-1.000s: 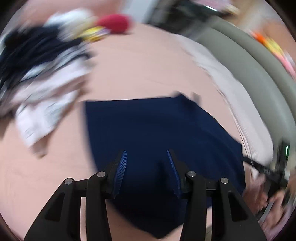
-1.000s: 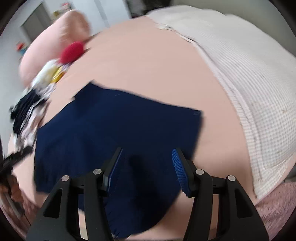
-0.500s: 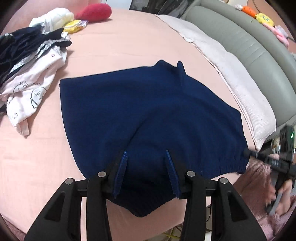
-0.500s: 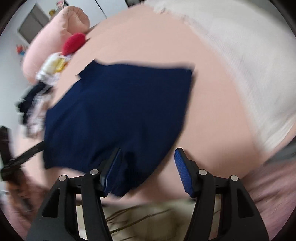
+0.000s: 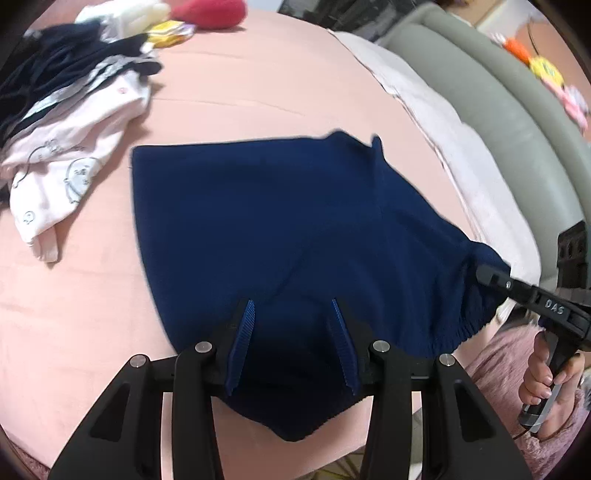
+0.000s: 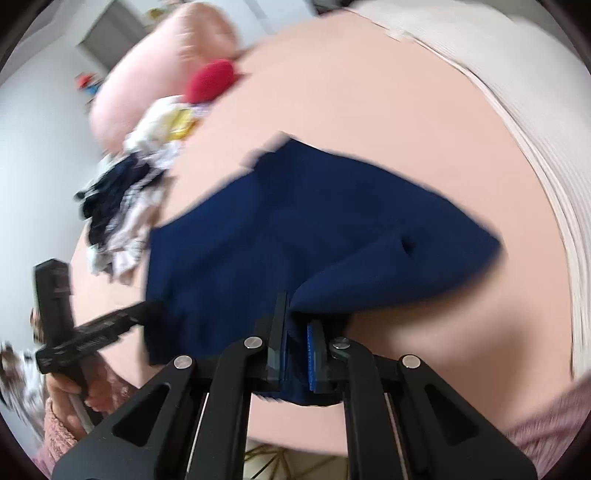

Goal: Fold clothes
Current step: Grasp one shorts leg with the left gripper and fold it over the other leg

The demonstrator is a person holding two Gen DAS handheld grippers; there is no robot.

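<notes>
A navy blue knit garment point(image 5: 280, 236) lies spread on the pink bed point(image 5: 280, 77); it also shows in the right wrist view point(image 6: 303, 229). My left gripper point(image 5: 293, 314) is open and hovers just over the garment's near edge. My right gripper point(image 6: 295, 325) is shut on the garment's ribbed hem corner and lifts it a little off the bed. That gripper shows in the left wrist view point(image 5: 487, 275) at the garment's right corner. The left gripper shows at the left of the right wrist view point(image 6: 147, 310), by the garment's other corner.
A pile of white and dark clothes point(image 5: 62, 110) lies at the back left of the bed, with a red plush point(image 5: 210, 13) behind it. A pale blanket point(image 5: 458, 122) and a grey sofa point(image 5: 517, 110) run along the right. The bed's front edge is just below the grippers.
My right gripper has moved onto the garment's hem corner and shut on it, raising a fold. My left gripper has stayed open over the near edge.
</notes>
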